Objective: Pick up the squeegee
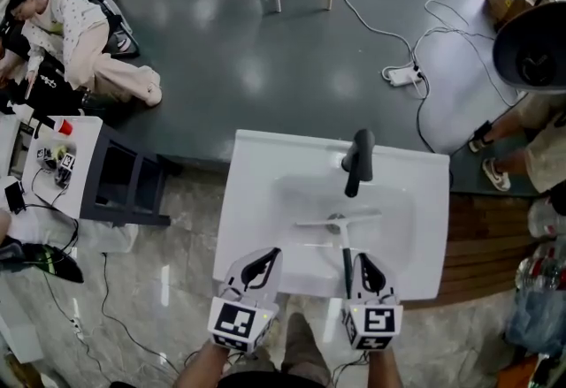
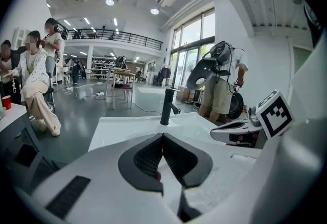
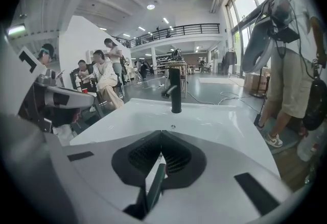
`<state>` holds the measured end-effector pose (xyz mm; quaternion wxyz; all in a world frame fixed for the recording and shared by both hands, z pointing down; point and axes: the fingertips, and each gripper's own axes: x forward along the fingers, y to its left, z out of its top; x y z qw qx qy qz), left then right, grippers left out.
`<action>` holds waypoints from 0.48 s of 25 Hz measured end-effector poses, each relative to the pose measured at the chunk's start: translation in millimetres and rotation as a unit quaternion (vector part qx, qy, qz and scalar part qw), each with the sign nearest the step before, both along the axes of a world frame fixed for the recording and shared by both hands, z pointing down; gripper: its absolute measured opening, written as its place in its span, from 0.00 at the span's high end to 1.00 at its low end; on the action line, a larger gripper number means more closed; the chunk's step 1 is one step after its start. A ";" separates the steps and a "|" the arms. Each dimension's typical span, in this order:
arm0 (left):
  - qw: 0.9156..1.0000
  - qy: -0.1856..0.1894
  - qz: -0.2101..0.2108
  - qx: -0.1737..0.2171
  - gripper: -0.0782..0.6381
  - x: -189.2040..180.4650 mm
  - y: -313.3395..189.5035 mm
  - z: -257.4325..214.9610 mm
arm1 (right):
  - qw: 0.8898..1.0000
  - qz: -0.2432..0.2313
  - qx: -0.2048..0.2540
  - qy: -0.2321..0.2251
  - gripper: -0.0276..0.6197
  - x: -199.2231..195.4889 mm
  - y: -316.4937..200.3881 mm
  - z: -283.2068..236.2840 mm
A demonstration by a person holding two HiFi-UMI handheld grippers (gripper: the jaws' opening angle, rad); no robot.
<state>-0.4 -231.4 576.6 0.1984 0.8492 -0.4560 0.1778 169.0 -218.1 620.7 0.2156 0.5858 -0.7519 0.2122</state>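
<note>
Big open office with a grey floor and a white sink (image 1: 256, 201) standing in the middle of it. The only thing in the basin is the squeegee (image 1: 340, 223), lying flat below the black tap (image 1: 358, 161) with its handle pointing back at the person. The pickup hasn't started imo: left claw (image 1: 272, 255) and right claw (image 1: 363, 261) are both pinched together on nothing at the near rim, so the right one, just beside the handle, has to open first.

Sink (image 1: 256, 201) front edge open, black faucet (image 1: 358, 161) blocks rear ctr, squeegee (image 1: 340, 221) across basin mid, L rim free
</note>
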 end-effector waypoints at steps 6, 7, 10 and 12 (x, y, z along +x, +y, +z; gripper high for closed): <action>1.000 0.004 -0.005 -0.003 0.89 -0.5 -6.7 2.0 | 0.998 -0.011 -0.058 0.013 0.88 -2.4 -8.4 32.7; 1.000 0.004 -0.005 -0.003 0.89 -0.7 -7.5 2.7 | 0.998 -0.011 -0.066 0.015 0.87 -2.7 -9.8 37.6; 1.000 0.003 -0.007 -0.001 0.89 -0.1 -10.6 6.0 | 0.996 -0.013 -0.091 0.017 0.81 -3.4 -14.5 51.2; 1.000 0.002 -0.007 -0.004 0.89 0.8 -12.2 8.1 | 0.994 -0.015 -0.110 0.015 0.78 -3.8 -14.0 62.0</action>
